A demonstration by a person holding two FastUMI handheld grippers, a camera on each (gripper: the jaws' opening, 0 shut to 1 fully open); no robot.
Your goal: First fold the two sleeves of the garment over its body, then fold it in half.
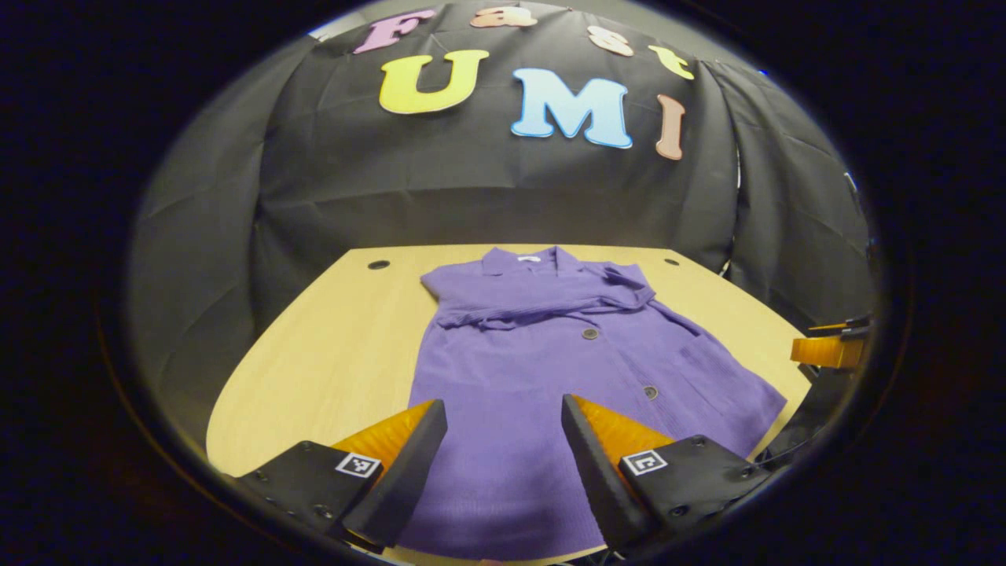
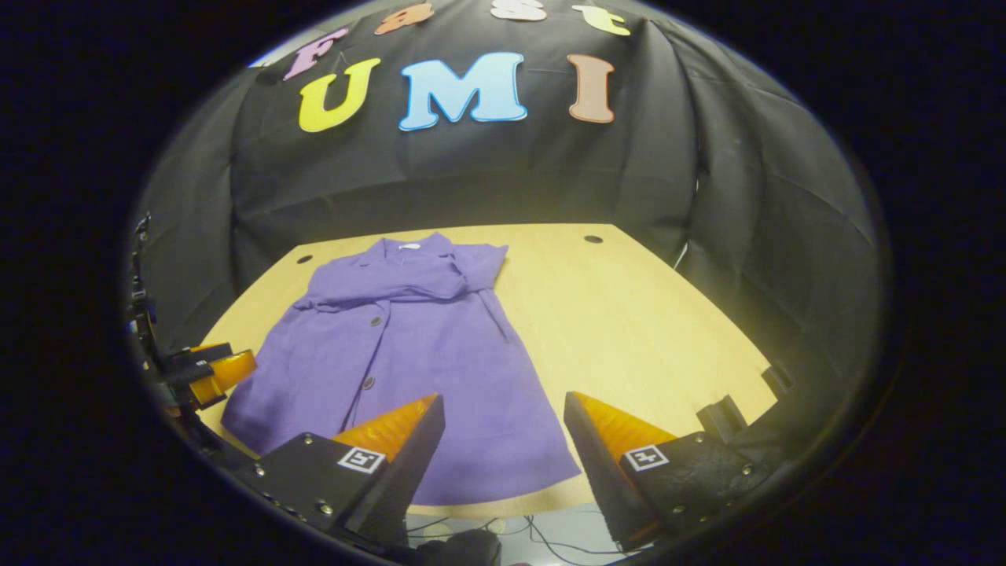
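Purple button-front shirt (image 1: 542, 369), sleeves (image 1: 542, 303) folded across chest, flat on desk (image 1: 314, 354). Left gripper (image 1: 503, 428), right gripper (image 2: 503, 424): fingers apart, empty.

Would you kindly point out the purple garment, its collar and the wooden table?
purple garment (image 1: 503, 393): left gripper view, lower body panel.
collar (image 2: 409, 250): right gripper view, neck opening.
wooden table (image 2: 629, 314): right gripper view, bare top.

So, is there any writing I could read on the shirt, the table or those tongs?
Nothing here reads as words.
On the purple shirt: the white neck tag is too small to read.
On the left tongs: black-and-white square markers, a coded pattern, no letters.
On the right tongs: the same kind of pattern.
On the table: no writing.
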